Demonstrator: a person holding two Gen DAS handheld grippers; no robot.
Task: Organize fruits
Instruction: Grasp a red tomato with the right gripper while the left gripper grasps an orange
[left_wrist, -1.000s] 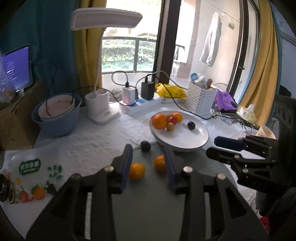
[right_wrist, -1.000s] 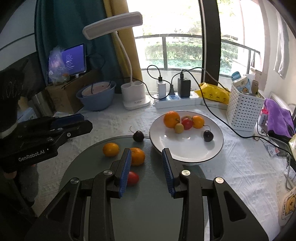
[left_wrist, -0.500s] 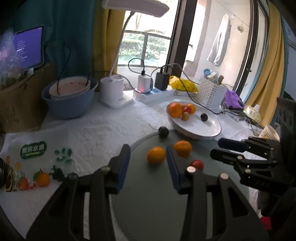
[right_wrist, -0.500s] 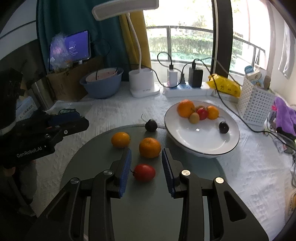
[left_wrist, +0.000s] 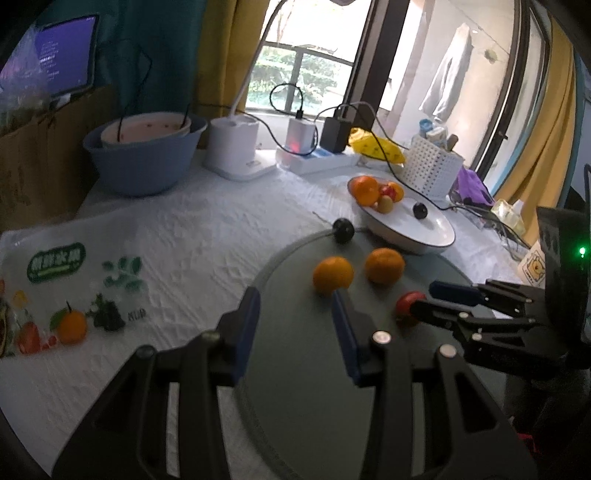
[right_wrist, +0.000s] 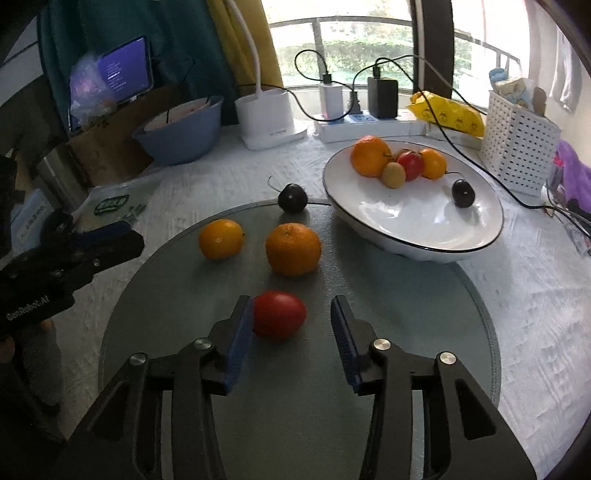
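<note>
Nearest in the right wrist view, the right gripper (right_wrist: 291, 314) hangs low over a round grey mat (right_wrist: 406, 369), its jaws opening, with a red fruit (right_wrist: 279, 314) between them; the fruit sits close against the left blue pad and clear of the right one, so nothing is gripped. In the left wrist view the left gripper (left_wrist: 295, 306) stands with its jaws apart and empty over the mat's edge, one fingertip overlapping the small orange (left_wrist: 333, 275) from this angle; whether it touches cannot be told. The side of the left gripper's body reads "GenRobot.AI" in white in the right wrist view. Further out on the mat lie that small orange and a bigger orange (right_wrist: 293, 249), near each other but apart, and a dark round fruit (right_wrist: 292, 198) with a thin stem at the mat's far rim. Just beyond, a white plate (right_wrist: 424, 221) holds two oranges, a red fruit, a small tan fruit and another dark fruit. A plastic bag (left_wrist: 74, 288) with a green label in Chinese characters and printed fruit lies on the white cloth. Farther back stand a blue basin (right_wrist: 181, 138), a white lamp base (right_wrist: 267, 114), a power strip (right_wrist: 369, 125), a yellow packet (right_wrist: 447, 110) with print too small to read, a white basket (right_wrist: 517, 147), and a lit screen (right_wrist: 125, 72) whose text is illegible.
</note>
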